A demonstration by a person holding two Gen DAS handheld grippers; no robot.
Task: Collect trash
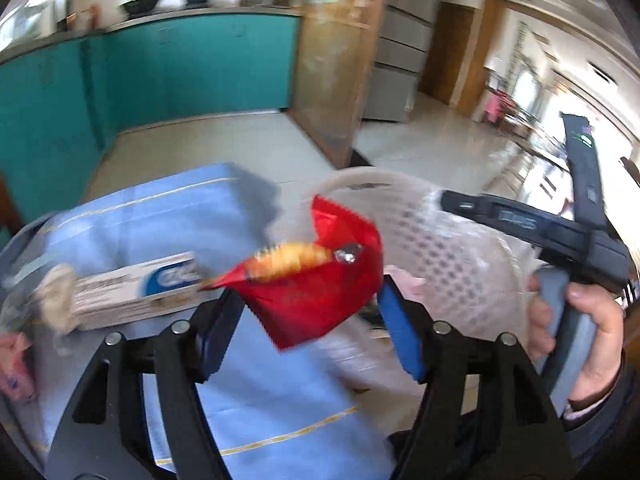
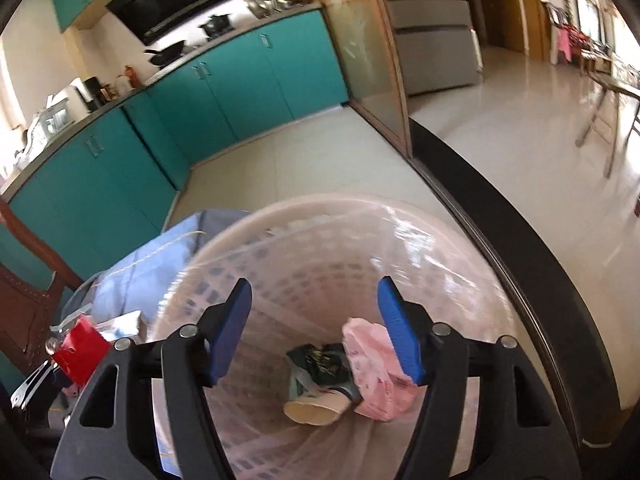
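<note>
**Red wrapper loose between left jaws, short of the basket mouth**

Left gripper (image 1: 310, 322): jaws wide, blue pads well apart. The crumpled red foil snack wrapper (image 1: 320, 276) sits in the gap, motion-blurred. The left finger (image 1: 224, 320) overlaps its lower-left corner, the right pad stands clear of it. No pad visibly presses on it, so I read it as released and in the air, not held.

Key relation: the white perforated plastic waste basket with a clear liner (image 1: 440, 248) lies ahead and to the right of the left jaws. The wrapper overlaps the basket's near-left rim in the left wrist view. I can't tell whether it is over the opening or over the light blue tablecloth (image 1: 168, 220) just beside it. The wrapper's long axis runs diagonally, lower-left to upper-right, pointing roughly toward the basket.

Right gripper (image 2: 314, 332): jaws also wide, nothing between the pads. It is aimed straight down into the basket (image 2: 460, 240), so it's the nearer one to the bin. At the bottom: a pink plastic bag (image 2: 372, 372), a dark green wrapper (image 2: 320, 360) and a beige paper cup (image 2: 314, 408). In that view the red wrapper (image 2: 80, 350) shows outside the rim, left of it.

Judgement: if the wrapper falls short, the left gripper is nearer for a re-grab.

Still on the cloth: a white and blue toothpaste carton (image 1: 136, 292), long axis left-right, left of the left jaws. Probably the next pickup.
</note>
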